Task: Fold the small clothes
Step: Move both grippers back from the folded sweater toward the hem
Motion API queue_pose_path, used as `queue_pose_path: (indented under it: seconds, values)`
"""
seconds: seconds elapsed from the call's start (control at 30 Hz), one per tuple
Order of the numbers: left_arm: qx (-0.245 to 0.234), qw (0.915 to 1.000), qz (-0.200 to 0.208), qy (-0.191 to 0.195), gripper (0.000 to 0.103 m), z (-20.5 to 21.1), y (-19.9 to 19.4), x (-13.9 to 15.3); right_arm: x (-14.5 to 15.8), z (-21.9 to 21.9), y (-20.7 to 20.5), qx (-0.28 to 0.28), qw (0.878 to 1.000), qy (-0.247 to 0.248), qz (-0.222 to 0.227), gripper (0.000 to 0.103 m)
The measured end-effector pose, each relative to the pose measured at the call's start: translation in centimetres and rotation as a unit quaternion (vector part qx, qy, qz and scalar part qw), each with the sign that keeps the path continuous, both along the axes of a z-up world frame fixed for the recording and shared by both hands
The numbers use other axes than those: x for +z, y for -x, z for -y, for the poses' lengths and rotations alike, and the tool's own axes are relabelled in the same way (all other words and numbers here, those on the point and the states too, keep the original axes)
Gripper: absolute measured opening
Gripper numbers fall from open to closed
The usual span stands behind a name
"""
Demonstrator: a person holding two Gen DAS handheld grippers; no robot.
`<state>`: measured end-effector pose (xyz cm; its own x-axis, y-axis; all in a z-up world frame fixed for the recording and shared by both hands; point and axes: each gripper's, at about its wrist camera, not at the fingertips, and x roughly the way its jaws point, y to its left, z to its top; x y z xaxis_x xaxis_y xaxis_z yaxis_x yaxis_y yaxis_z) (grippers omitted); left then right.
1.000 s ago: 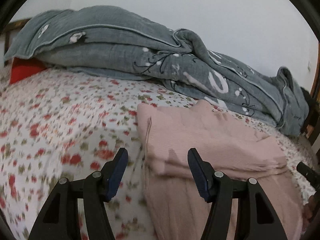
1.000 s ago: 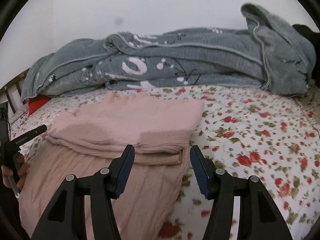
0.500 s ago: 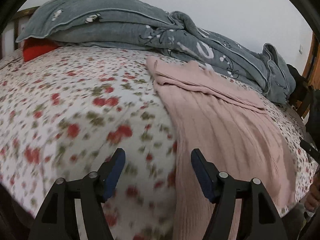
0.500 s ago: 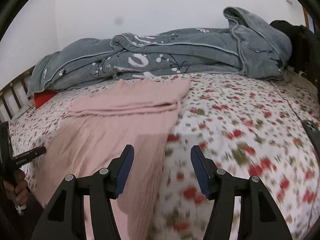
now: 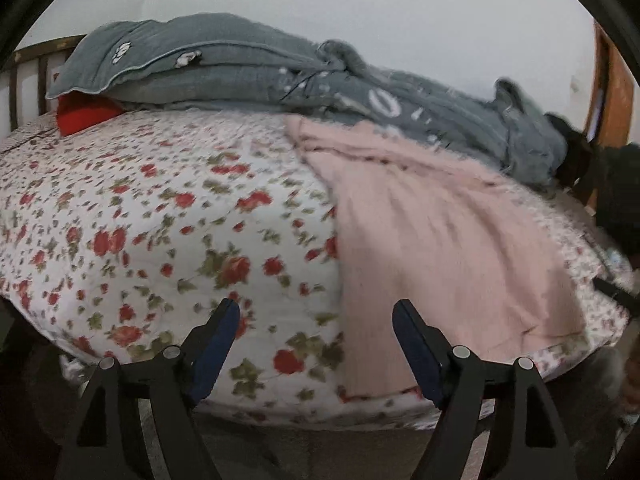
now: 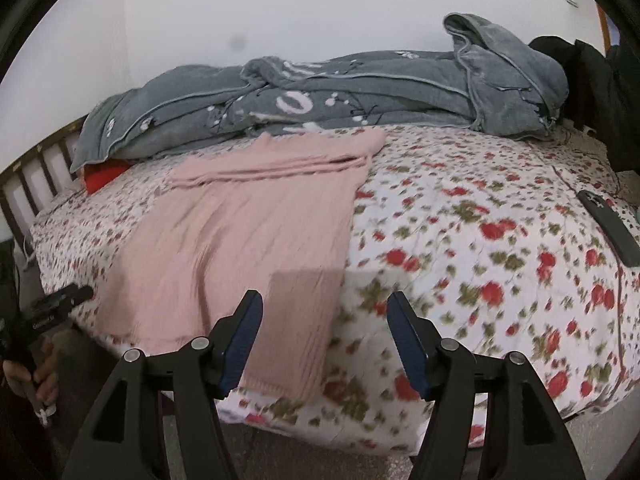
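A floral bedsheet is covering the bed, with a grey blanket piled along the wall. The pink garment is lying lengthwise, its long axis running 12 to 6, far end already folded over, near hem hanging by the bed edge. Both grippers are hovering wide open and empty: left gripper has the hem at 1 o'clock, right gripper at 11. Neither looks noticeably nearer, I'd guess.

A home bedroom — floral-sheeted bed, rumpled grey blanket, slatted headboard.
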<state>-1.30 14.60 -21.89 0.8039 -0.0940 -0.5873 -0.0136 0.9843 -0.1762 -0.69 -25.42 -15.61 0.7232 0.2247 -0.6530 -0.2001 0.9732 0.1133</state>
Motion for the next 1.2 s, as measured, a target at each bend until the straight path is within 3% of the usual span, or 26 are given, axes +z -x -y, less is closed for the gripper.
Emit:
queue_pose_path:
  seconds: [0.07, 0.2, 0.43, 0.57, 0.73, 0.9, 0.97, 1.03, 1.1, 1.13, 1.2]
  values:
    - [-0.004, 0.9999, 0.006, 0.012, 0.078, -0.3, 0.0, -0.1, -0.5, -0.5, 0.4, 0.003, 1.0, 0.006, 0.0, 0.063]
    - [-0.017, 0.9989, -0.024, 0.036, 0.077, -0.4, -0.3, -1.0, -1.8, -1.0, 0.8, 0.003, 1.0, 0.013, -0.002, 0.063]
    - [-0.046, 0.9942, -0.036, 0.09, 0.076, -0.9, -0.4, -1.7, -3.5, -0.7, 0.8, 0.006, 1.0, -0.017, -0.024, 0.063]
    - [-0.053, 0.9926, -0.055, 0.094, 0.062, -0.1, -1.0, -2.4, -3.8, -0.3, 0.3, 0.002, 0.999, -0.027, -0.028, 0.062]
    - [-0.074, 0.9918, -0.069, 0.079, 0.052, 1.8, -1.7, -2.8, -4.6, -0.1, -0.4, 0.006, 0.999, -0.032, -0.038, 0.05]
    - [-0.075, 0.9934, -0.073, 0.047, 0.051, 3.1, -1.7, -3.0, -5.7, -0.8, -0.6, 0.014, 0.999, -0.019, -0.043, 0.029]
    - [-0.074, 0.994, -0.073, 0.034, 0.051, 3.4, -1.7, -2.9, -6.0, -1.1, -0.5, 0.017, 0.999, -0.007, -0.04, 0.025]
    - [-0.071, 0.9947, -0.072, 0.019, 0.043, 3.8, -1.7, -2.9, -6.1, -1.4, -0.3, 0.021, 0.999, -0.001, -0.034, 0.024]
    - [-0.071, 0.9949, -0.072, 0.006, 0.009, 4.1, -1.8, -3.0, -6.2, -1.6, -0.2, 0.021, 0.999, 0.003, -0.03, 0.016]
    - [-0.071, 0.9952, -0.067, 0.006, 0.009, 4.1, -1.7, -2.8, -6.2, -1.7, -0.2, 0.02, 0.999, 0.007, -0.029, 0.007]
    - [-0.068, 0.9966, -0.046, 0.008, 0.009, 3.6, -1.2, -2.2, -6.0, -2.0, 0.2, 0.017, 1.0, 0.018, -0.014, 0.005]
